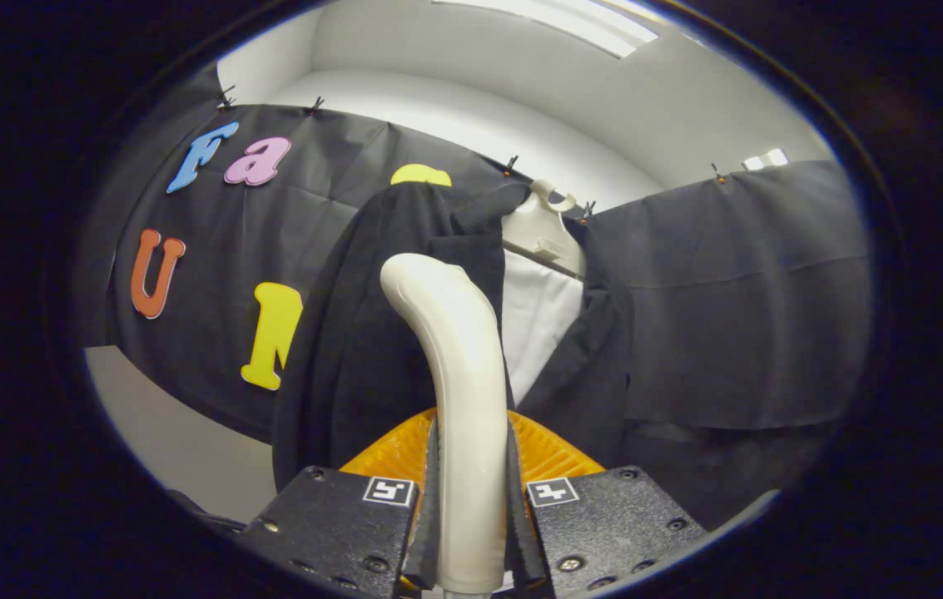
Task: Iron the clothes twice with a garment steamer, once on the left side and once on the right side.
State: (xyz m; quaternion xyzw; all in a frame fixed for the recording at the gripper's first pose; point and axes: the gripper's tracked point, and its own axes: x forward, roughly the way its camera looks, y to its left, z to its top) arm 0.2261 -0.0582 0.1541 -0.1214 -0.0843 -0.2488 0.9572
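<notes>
Your claw [471,507] clamped on white steamer handle [459,374], both fingers pressing its sides. Steamer head against dark jacket [363,349] hanging on white hanger [542,229], left side.

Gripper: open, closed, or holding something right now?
Gripper: closed on the garment steamer handle, both fingers pressing it, its head raised toward the dark jacket on the hanger.

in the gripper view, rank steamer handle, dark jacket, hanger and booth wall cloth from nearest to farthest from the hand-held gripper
1. Steamer handle: clamped between the fingers of the hand-held gripper.
2. Dark jacket: just ahead, behind the handle.
3. Hanger: above, at the jacket's collar.
4. Booth wall cloth: behind everything.
</notes>
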